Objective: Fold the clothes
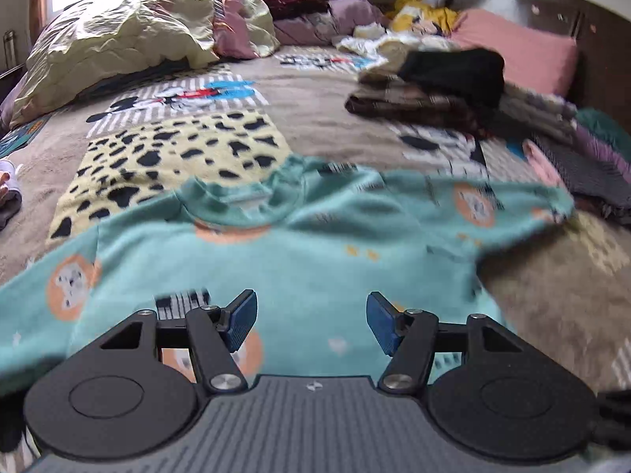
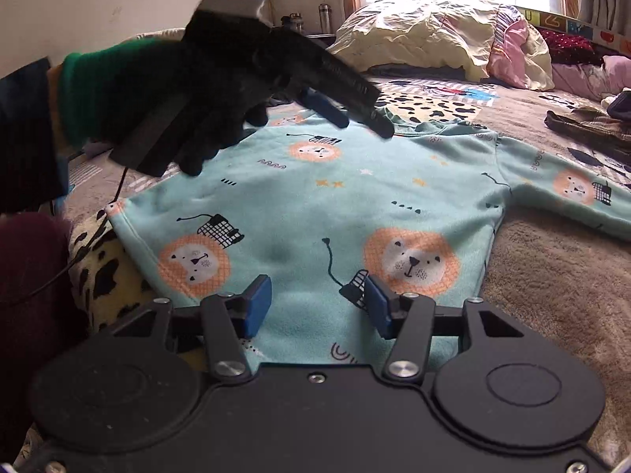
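Teal fleece lion-print sweatshirt (image 2: 315, 197) spread flat on the bed (image 2: 552, 268), both tools spread and empty.

Left wrist view: left tool (image 1: 311, 321) hovers over the body, collar straight ahead; picture blurred.
Right wrist view: right tool (image 2: 317, 305) sits at the hem, nearer it; garment's long axis runs away towards the collar, one sleeve out right. Only this view shows the gloved left hand (image 2: 189, 118) above the far shoulder.

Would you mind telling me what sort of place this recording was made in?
Most likely a bedroom in a home. The teal lion-print top lies spread on a bed covered by a patchwork blanket, with a pink pillow against a dark headboard and a rumpled yellow quilt near the window.
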The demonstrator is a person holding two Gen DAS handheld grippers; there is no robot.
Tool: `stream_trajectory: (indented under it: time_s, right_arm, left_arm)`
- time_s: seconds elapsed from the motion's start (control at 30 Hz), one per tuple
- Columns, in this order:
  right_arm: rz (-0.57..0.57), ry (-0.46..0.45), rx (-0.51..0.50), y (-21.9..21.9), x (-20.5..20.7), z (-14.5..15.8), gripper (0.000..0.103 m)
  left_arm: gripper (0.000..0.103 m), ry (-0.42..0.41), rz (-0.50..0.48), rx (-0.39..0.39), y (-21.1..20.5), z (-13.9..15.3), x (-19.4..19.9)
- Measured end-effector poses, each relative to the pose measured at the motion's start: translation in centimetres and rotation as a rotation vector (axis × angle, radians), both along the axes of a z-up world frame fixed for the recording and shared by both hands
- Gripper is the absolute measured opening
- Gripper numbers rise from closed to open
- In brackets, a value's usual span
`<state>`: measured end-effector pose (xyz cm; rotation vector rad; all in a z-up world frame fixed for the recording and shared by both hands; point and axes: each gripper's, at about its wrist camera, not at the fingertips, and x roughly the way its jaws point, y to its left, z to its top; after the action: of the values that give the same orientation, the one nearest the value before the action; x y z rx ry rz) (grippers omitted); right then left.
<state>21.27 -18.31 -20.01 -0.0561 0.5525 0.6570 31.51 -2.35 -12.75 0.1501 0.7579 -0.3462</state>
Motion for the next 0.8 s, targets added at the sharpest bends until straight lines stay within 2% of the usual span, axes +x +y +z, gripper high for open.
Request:
stream_trajectory:
  time_s: [0.03,0.1,0.17,0.27,0.3,0.33,0.4,0.53,0.6,0.7,0.73,0.8]
  right_arm:
    - [-0.01,-0.024,-0.018,0.0,-0.5,0.2,0.052]
    - [-0.026,-0.076,-0.051,-0.1,-1.5,0.8,0.052]
    - [-0.02,-0.122,-0.077,-0.3,-2.7,1.2,0.052]
    - [-0.028,-0.085,-0.171,-0.4,-3.1,0.2,0.053]
    - [-0.032,-0.069,-0.192,-0.6,-3.1,-0.1,0.052]
    - [-0.037,-0.063,-0.185,-0.9,-3.3,0.0,0.052]
    - [-0.057,-0.057,-0.186,-1.5,-4.1,0.1,0.052]
    - [-0.107,-0.046,-0.165,-2.3,-5.4,0.6,0.053]
    - [-0.115,-0.048,-0.148,-2.1,-5.9,0.9,0.053]
    - [-0.131,-0.071,-0.184,-1.2,-6.5,1.0,0.052]
    - [-0.154,-0.08,-0.166,-1.5,-6.7,1.2,0.051]
    - [-0.237,-0.105,-0.069,-3.4,-6.9,1.9,0.052]
  left_arm:
    - [0.059,-0.02,-0.002,0.036,-0.6,-0.5,-1.6]
    - [0.059,-0.077,-0.013,0.054,-1.3,-1.0,-5.6]
    - [0.059,-0.103,0.006,0.016,-0.8,-1.7,-9.4]
    - [0.06,-0.059,-0.015,-0.003,-0.7,-3.4,-13.1]
    - [0.061,-0.081,-0.034,0.017,-0.9,-3.7,-13.9]
    - [0.06,-0.107,-0.052,0.038,-1.2,-3.9,-14.7]
    - [0.06,-0.099,-0.066,0.017,-1.2,-3.3,-15.3]
    - [0.059,-0.14,-0.048,-0.09,-1.0,-2.3,-15.1]
    - [0.053,-0.155,-0.046,-0.109,-2.1,-1.6,-13.0]
    - [0.04,-0.142,-0.023,-0.107,-4.5,-1.4,-8.5]
    - [0.036,-0.129,-0.004,-0.093,-5.4,-1.6,-6.8]
    - [0.033,-0.104,0.033,-0.064,-7.0,-2.1,-3.5]
